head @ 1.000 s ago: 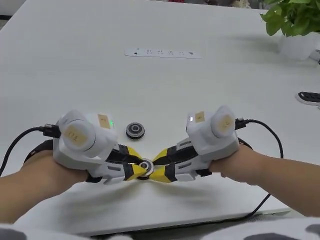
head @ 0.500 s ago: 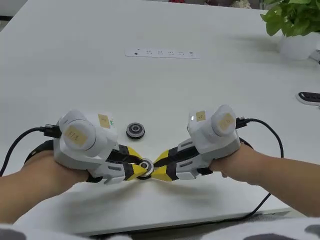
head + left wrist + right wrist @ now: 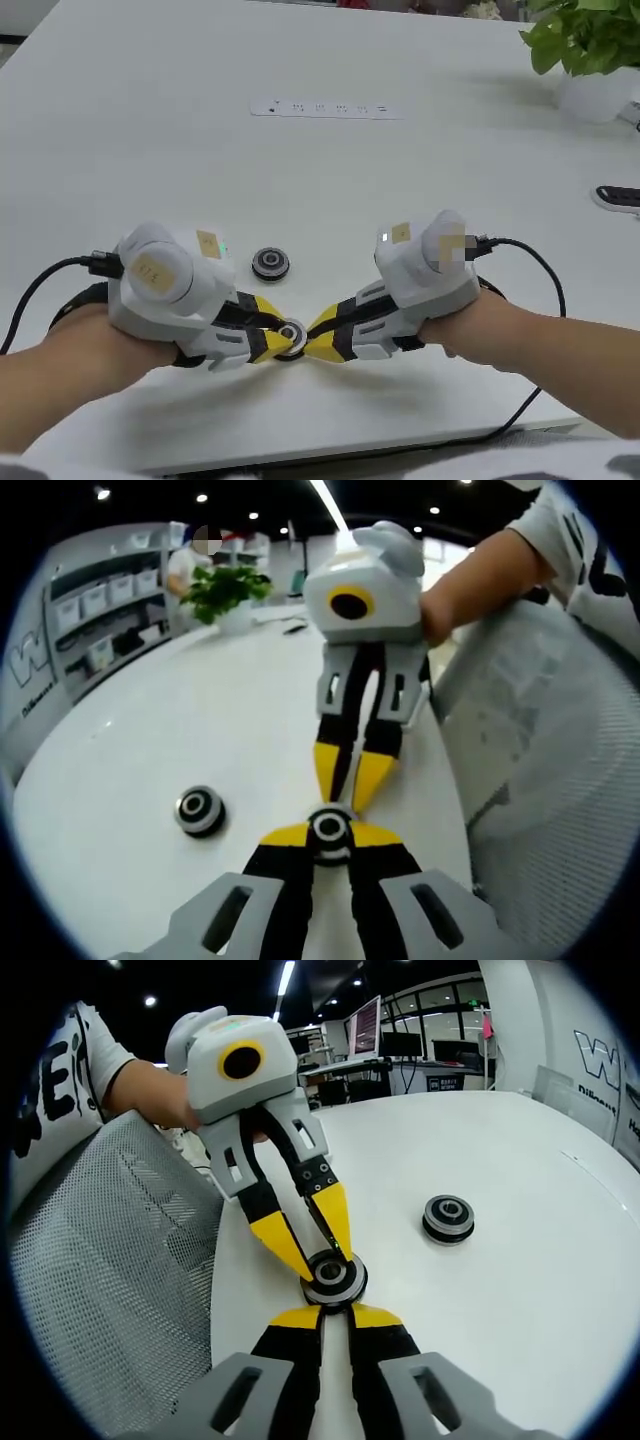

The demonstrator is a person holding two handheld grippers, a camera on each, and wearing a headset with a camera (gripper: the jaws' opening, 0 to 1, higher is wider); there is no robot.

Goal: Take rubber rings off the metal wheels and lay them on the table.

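Worktop [image 3: 150, 150]: showing smooth, white, faintly glossy. Wheel [image 3: 333, 1272]: gleaming bright metal, wearing matt black rubber ring [image 3: 360, 1281]. Left claw [image 3: 272, 342], right claw [image 3: 315, 342]: showing glossy white plastic bodies.

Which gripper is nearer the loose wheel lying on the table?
Left. The left gripper sits just beside the loose wheel; the right gripper is beyond the held wheel, farther off.

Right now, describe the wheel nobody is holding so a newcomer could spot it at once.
On the white table, the left gripper and right gripper meet tip to tip near the front edge. The loose wheel lies just beyond them, flat and untouched, unlike the gripped wheel between their yellow tips.
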